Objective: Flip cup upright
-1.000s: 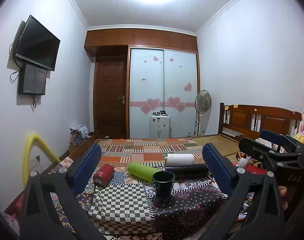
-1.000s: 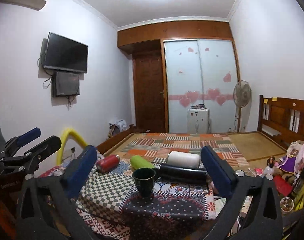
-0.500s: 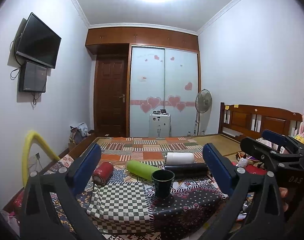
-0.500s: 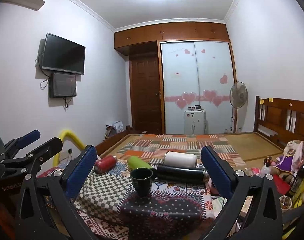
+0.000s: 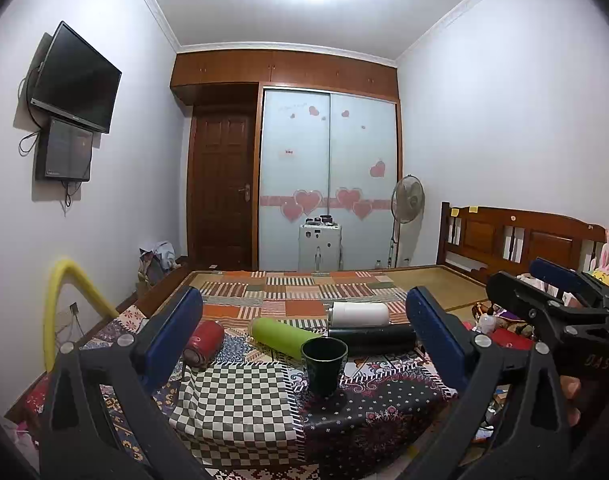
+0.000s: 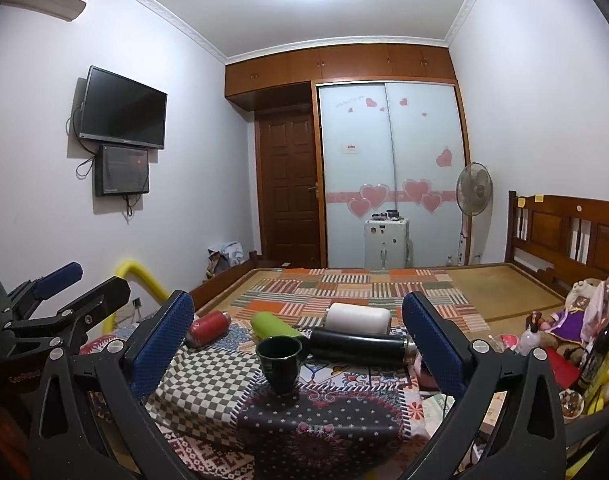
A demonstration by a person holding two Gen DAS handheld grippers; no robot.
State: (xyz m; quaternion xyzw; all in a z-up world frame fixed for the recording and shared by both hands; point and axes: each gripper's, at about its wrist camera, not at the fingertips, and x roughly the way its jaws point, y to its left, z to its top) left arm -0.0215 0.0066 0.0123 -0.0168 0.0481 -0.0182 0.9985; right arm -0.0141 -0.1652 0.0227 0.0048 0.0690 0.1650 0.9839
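We see the cup [image 5: 324, 365] standing upright, mouth up, on a table [image 5: 240, 412] covered in checked and patterned cloths, just in front of four bottles lying on their sides. Our left tool [image 5: 304, 344] and right tool [image 6: 298, 346] hang before it, both spread wide and holding nothing. Behind lie a bed [image 6: 384, 292], a wardrobe [image 6: 388, 168] with heart stickers, a fan [image 6: 474, 190] and a wall TV [image 6: 122, 108].

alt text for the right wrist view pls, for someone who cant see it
A dark green cup stands upright, mouth up, on a patchwork cloth, centred between the wide-open fingers of the right gripper. Behind the cup lie a red can, a green bottle, a black flask and a white bottle, all on their sides. The left gripper shows at far left.
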